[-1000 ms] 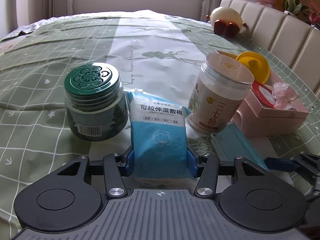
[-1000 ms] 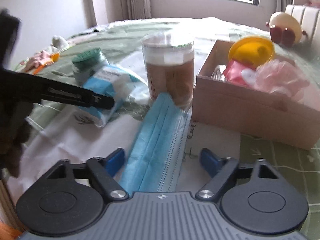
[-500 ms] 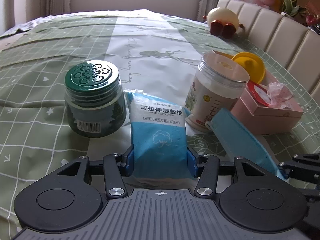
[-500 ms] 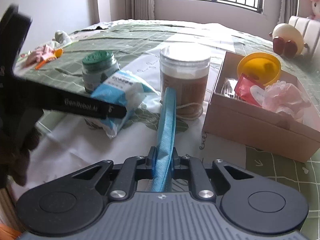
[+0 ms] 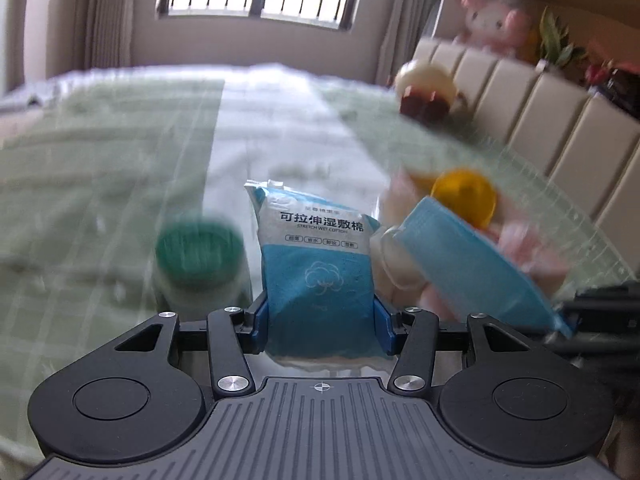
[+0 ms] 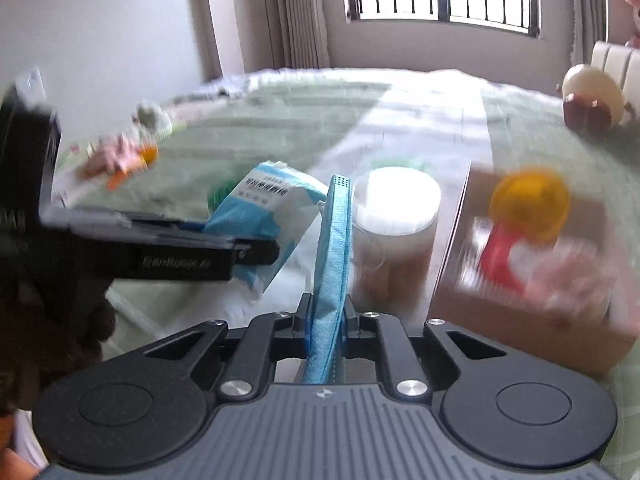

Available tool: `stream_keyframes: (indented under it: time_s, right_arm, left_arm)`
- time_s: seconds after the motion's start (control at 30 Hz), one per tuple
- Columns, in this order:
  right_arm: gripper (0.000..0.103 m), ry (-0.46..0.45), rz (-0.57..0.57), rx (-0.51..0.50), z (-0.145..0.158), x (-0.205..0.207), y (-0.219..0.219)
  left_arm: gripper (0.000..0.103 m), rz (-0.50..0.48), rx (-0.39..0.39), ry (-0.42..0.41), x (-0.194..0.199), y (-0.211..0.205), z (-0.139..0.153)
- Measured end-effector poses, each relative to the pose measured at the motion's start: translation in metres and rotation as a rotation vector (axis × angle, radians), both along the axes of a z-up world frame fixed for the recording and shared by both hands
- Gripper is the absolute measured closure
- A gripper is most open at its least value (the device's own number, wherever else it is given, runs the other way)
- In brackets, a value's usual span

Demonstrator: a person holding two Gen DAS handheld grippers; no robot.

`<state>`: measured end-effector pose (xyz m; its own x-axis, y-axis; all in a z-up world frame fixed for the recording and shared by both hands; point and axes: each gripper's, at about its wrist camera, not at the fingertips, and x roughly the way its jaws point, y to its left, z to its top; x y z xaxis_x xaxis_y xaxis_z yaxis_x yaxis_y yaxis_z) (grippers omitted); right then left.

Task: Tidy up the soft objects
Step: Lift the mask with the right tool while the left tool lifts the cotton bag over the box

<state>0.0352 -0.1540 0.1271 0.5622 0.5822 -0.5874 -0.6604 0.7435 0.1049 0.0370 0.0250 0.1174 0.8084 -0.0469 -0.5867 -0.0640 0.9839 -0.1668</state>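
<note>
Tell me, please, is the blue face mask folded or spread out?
Folded: the face mask stands as a thin doubled strip, pinched in the right gripper.

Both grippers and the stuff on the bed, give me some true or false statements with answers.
1. The left gripper is clamped on the blue cotton pad packet. True.
2. The right gripper is open and holds nothing. False: it is shut on the blue face mask.
3. The yellow lid lies in the cardboard box. True.
4. The green-lidded jar is in the left gripper. False: it stands beside the packet.
</note>
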Motion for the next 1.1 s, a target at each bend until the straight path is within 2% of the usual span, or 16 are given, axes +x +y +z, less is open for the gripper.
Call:
stream_keyframes:
  time_s: [0.1,0.23,0.33,0.43,0.57,0.77,0.97,1.1]
  right_arm:
    - [0.091,-0.067,-0.022,0.027,0.048,0.022,-0.008]
    - [0.091,-0.105,-0.077,0.091,0.103,0.051,-0.026]
    - [0.091,-0.111,-0.131,0.131,0.133,0.07,-0.046]
    - [0.091,-0.143,-0.204,0.133,0.147,0.083,-0.07]
    - [0.091,-0.141,-0.266,0.139,0.139,0.096,-0.106]
    - [0.091,-0.095,-0.314,0.128,0.111,0.104,-0.145]
    - [0.091,0.019,-0.354,0.169,0.068,0.134,-0.166]
    - [0.091,0.109,-0.37,0.153,0.023,0.156,-0.16]
  left_arm:
    - [0.048,-0.018,0.004,-0.085,0.009,0.007,0.042]
    - [0.048,-0.048,0.041,-0.204,0.031,0.009,0.101]
    - [0.048,-0.068,0.065,-0.26,0.05,-0.001,0.133]
    - [0.048,-0.12,0.053,-0.273,0.07,-0.027,0.146]
    - [0.048,-0.209,0.051,-0.241,0.094,-0.075,0.136]
    - [0.048,-0.313,0.017,-0.149,0.127,-0.133,0.098]
    - [0.048,-0.363,-0.062,-0.054,0.15,-0.152,0.043]
    - [0.048,-0.334,-0.12,0.021,0.167,-0.148,0.001]
